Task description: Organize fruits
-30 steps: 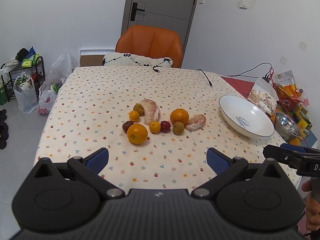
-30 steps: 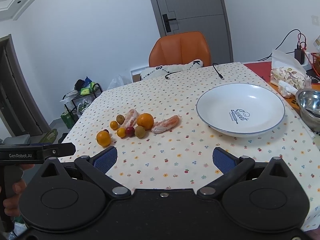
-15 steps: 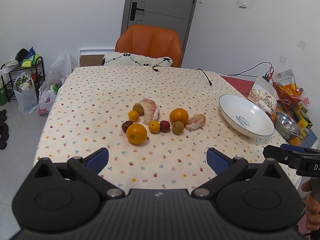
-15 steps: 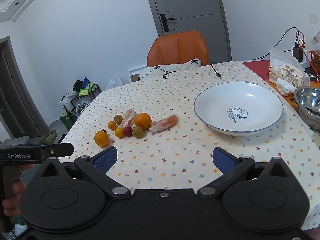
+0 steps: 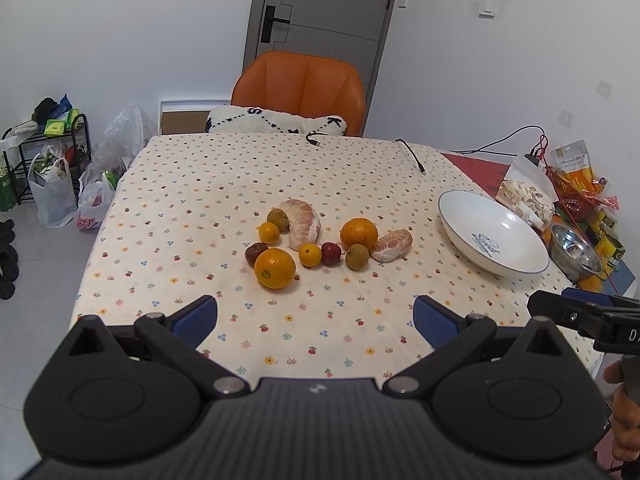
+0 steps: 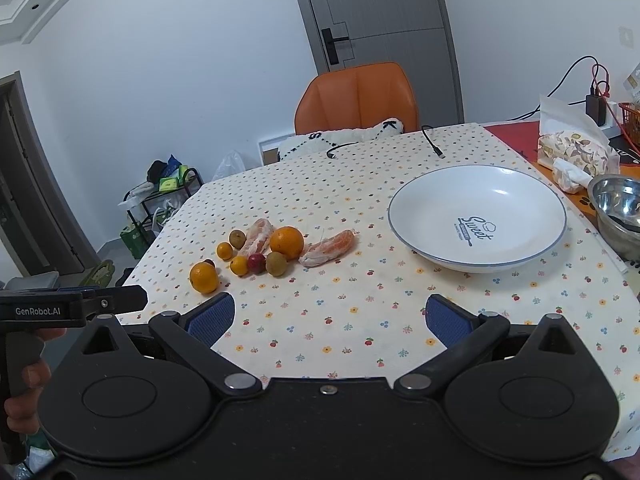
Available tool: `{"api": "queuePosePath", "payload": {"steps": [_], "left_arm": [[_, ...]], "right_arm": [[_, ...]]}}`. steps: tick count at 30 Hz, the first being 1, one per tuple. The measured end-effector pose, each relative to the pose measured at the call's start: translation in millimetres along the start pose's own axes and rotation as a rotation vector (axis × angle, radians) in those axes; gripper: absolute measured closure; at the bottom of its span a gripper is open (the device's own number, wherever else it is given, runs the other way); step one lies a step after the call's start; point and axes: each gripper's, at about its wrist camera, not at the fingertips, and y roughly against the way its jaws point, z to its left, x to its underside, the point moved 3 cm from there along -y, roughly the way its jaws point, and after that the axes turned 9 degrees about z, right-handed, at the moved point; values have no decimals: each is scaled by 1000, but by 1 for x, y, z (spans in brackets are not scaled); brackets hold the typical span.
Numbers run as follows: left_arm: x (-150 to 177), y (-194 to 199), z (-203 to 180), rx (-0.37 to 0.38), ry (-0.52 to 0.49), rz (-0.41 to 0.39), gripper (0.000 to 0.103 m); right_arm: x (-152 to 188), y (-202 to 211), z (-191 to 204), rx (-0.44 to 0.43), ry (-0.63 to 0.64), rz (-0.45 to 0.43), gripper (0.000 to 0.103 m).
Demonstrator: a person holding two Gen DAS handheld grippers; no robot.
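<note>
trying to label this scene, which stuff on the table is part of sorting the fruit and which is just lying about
For the job:
- two oranges
- two peeled pomelo pieces
- small mandarins, red fruit, brownish fruits
- white plate
- left tongs, right tongs, both open

Lying about:
- steel bowl
- charging cable
- snack bag

Fruits (image 5: 316, 240) clustered mid-table, loose; white plate (image 5: 460, 216) empty, to their right.

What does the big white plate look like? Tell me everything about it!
The plate is round, white and deep like a shallow bowl, with a thin blue line around its rim. It looks shiny, like ceramic. Dark writing in the middle says "Sweet". It has nothing in it and sits flat on the flowery tablecloth, to the right of the fruit and apart from it, with a metal bowl beside it.
</note>
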Motion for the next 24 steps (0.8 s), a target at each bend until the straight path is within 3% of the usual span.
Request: {"api": "queuePosePath", "payload": {"steps": [24], "left_arm": [[-5,-5,4,3,-1,-8,0]], "right_arm": [[-3,-6,2,2,13,8,0]]}}
